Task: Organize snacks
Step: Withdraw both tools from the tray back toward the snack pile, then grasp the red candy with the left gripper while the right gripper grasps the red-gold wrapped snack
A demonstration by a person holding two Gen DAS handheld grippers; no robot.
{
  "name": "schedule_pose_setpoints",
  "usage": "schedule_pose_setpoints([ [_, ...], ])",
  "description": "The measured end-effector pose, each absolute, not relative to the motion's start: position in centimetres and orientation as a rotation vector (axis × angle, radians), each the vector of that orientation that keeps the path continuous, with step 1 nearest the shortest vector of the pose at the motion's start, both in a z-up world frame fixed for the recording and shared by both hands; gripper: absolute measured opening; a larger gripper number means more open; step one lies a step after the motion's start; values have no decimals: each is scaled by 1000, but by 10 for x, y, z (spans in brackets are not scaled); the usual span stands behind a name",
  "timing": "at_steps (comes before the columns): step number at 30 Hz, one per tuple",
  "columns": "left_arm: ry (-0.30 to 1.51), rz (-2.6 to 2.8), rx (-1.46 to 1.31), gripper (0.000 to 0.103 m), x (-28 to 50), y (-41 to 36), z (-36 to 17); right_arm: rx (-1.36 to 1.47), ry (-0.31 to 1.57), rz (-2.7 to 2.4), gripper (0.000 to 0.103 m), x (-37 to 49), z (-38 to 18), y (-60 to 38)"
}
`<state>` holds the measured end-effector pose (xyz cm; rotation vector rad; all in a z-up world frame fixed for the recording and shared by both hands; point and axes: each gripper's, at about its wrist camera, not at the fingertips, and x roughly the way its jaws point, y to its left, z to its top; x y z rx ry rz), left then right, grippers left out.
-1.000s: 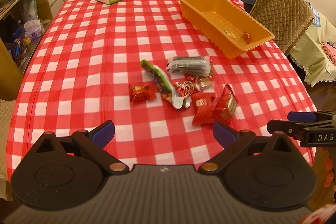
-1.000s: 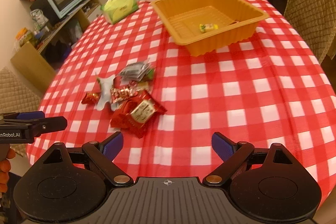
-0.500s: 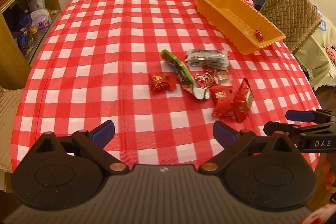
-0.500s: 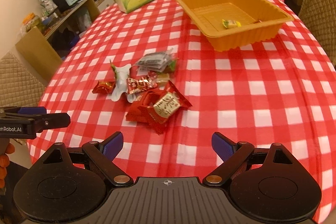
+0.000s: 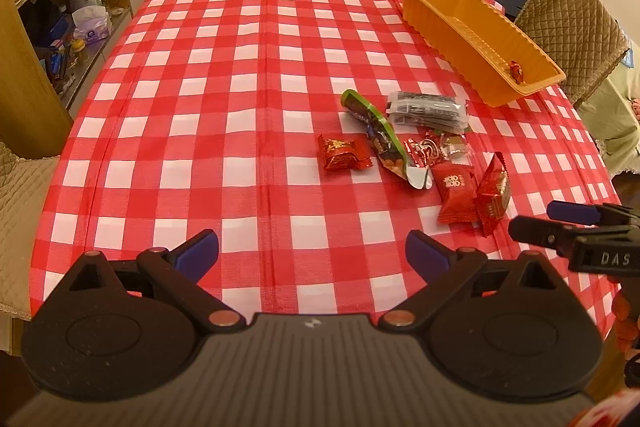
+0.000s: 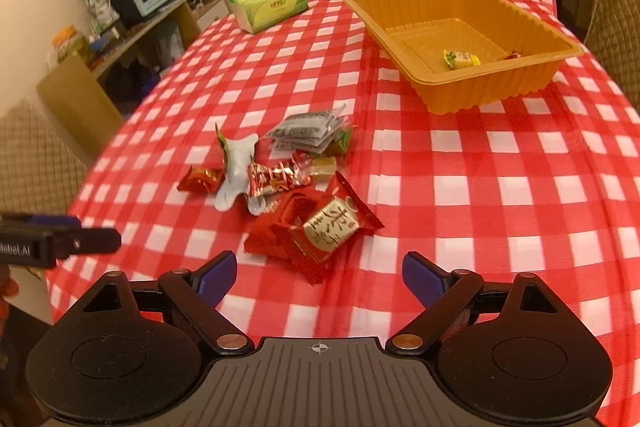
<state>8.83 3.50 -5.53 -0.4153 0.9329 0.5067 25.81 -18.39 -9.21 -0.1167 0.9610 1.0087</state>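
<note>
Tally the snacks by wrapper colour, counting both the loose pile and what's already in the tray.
Red wrappers: 5, four loose and one in the orange tray
Green packet: 1
Grey packet: 1
Clear-wrapped brown sweet: 1
Yellow sweet, in the tray: 1
Total: 9

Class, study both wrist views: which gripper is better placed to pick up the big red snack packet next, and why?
Probably the right gripper: it is open, with the big red snack packet just ahead of its fingertips. From the left gripper, also open, that packet lies off to the side.
</note>
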Motion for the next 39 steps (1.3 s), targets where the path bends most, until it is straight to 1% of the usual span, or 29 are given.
schedule_pose_setpoints([
  [1,933,508,-416,99,88,36,-56,-96,970,1004,83,260,-93,-183],
  [3,934,513,-418,99,87,38,-56,-53,995,989,76,265,-95,-180],
  [5,934,516,-421,99,86,40,-57,-12,1015,963,74,269,-97,-179],
  [10,934,525,-423,99,85,47,-59,45,1034,924,61,278,-101,-174],
  [17,935,518,-415,98,86,51,-62,108,1080,859,52,289,-109,-165],
  [20,932,510,-404,97,88,52,-63,97,1088,848,40,289,-112,-159],
  [21,932,507,-402,97,89,52,-64,90,1087,850,35,290,-113,-158],
  [25,933,493,-388,94,93,54,-66,54,1064,867,27,287,-113,-155],
  [28,931,471,-361,91,97,54,-68,20,1034,866,27,284,-109,-155],
  [32,932,438,-289,85,106,55,-73,45,1018,840,26,289,-103,-165],
  [34,935,413,-249,85,112,55,-77,56,1011,820,26,290,-101,-171],
  [39,942,339,-150,77,129,52,-88,96,1017,764,26,294,-99,-189],
])
